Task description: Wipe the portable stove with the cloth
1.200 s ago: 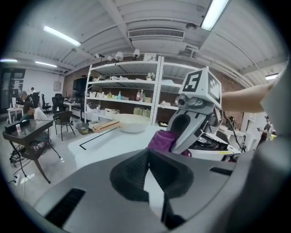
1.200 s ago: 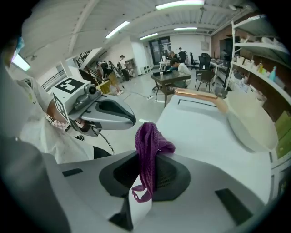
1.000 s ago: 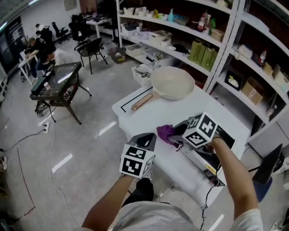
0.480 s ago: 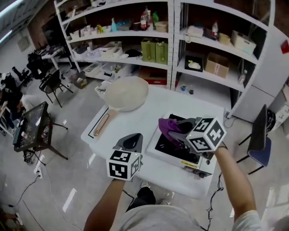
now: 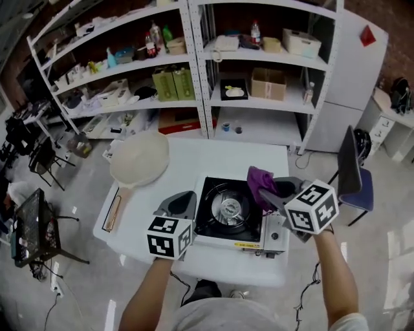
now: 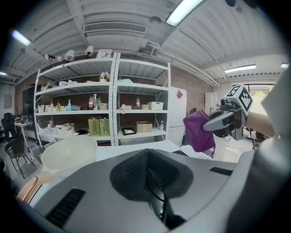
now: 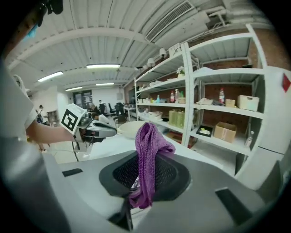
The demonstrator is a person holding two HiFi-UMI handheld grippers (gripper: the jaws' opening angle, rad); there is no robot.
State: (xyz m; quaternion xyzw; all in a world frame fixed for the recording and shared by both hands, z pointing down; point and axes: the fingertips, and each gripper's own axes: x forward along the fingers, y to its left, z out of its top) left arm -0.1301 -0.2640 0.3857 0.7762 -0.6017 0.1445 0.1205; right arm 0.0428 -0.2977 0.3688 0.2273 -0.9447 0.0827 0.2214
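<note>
Head view: cloth (image 5: 261, 184) perhaps over stove (image 5: 228, 213)

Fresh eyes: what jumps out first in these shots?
The purple cloth, pinched in the jaws of the right gripper, hangs above the right side of the black portable stove in the middle of the white table. The left gripper sits shut and empty at the stove's left. A big pale pan rests on the table's left end.

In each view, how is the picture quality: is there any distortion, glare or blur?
Head view: sharp, but the shelves bow and lean because of the wide lens. Left gripper view: strong fisheye with black corners, and the ceiling lamp glares. Right gripper view: the same black corners, and the cloth is in sharp focus.
</note>
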